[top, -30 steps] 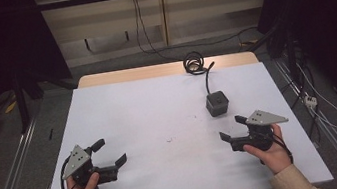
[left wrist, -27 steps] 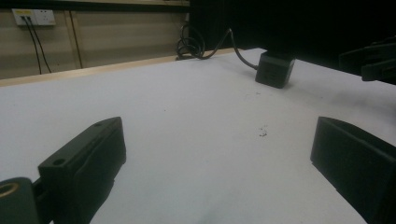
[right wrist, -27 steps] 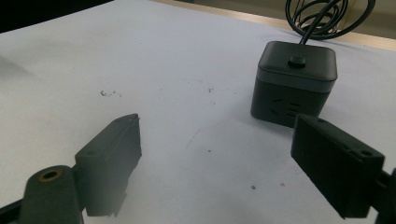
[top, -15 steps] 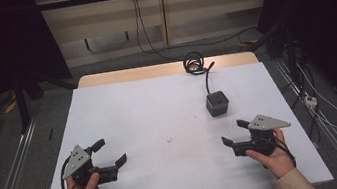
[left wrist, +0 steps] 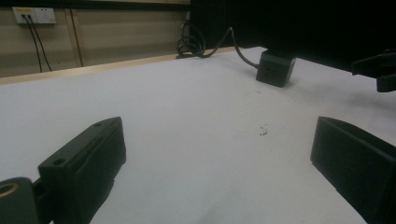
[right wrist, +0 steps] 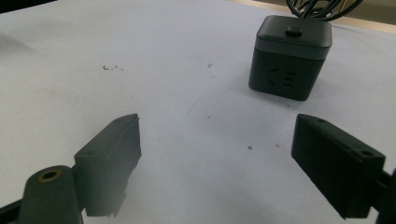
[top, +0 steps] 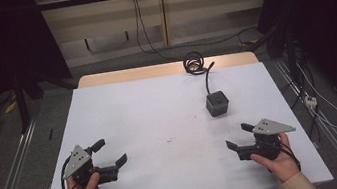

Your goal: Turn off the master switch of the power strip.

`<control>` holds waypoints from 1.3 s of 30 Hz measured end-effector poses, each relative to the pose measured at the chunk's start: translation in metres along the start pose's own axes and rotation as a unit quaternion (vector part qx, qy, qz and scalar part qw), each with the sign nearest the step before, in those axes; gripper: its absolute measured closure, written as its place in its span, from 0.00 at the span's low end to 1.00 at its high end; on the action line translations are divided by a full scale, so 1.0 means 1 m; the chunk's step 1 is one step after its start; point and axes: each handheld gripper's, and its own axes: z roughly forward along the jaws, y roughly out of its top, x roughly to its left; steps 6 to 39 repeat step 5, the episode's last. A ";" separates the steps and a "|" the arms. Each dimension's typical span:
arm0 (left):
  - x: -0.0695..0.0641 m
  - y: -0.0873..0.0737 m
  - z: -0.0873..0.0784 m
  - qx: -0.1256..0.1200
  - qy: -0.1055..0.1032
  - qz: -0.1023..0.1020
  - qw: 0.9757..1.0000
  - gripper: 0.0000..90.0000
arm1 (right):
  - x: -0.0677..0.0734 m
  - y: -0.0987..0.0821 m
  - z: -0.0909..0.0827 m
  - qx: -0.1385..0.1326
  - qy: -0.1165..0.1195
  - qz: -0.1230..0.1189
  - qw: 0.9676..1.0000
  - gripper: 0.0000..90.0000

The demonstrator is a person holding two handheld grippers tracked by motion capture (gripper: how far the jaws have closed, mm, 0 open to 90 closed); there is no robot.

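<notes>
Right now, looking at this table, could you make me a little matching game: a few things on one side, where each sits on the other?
Things:
1. left claw
2. right claw
3. black socket cube
4. coiled cable

Places:
A. far edge of the table
B. near left corner
C. right of centre, cable attached
D. near right corner

Pairs: 1-B, 2-D, 3-C, 4-A

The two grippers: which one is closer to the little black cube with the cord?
The right gripper. The cube socket sits just ahead of it, while the left gripper waits far across the table.
</notes>
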 end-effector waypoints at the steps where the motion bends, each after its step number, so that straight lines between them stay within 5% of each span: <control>1: 0.000 0.000 0.000 0.000 0.001 -0.001 1.000 0.04 | 0.000 -0.001 0.000 0.001 0.000 0.001 1.000 0.17; 39: 0.000 0.000 0.000 0.001 0.002 0.001 1.000 0.04 | 0.000 -0.002 0.000 0.003 -0.002 0.000 1.000 0.17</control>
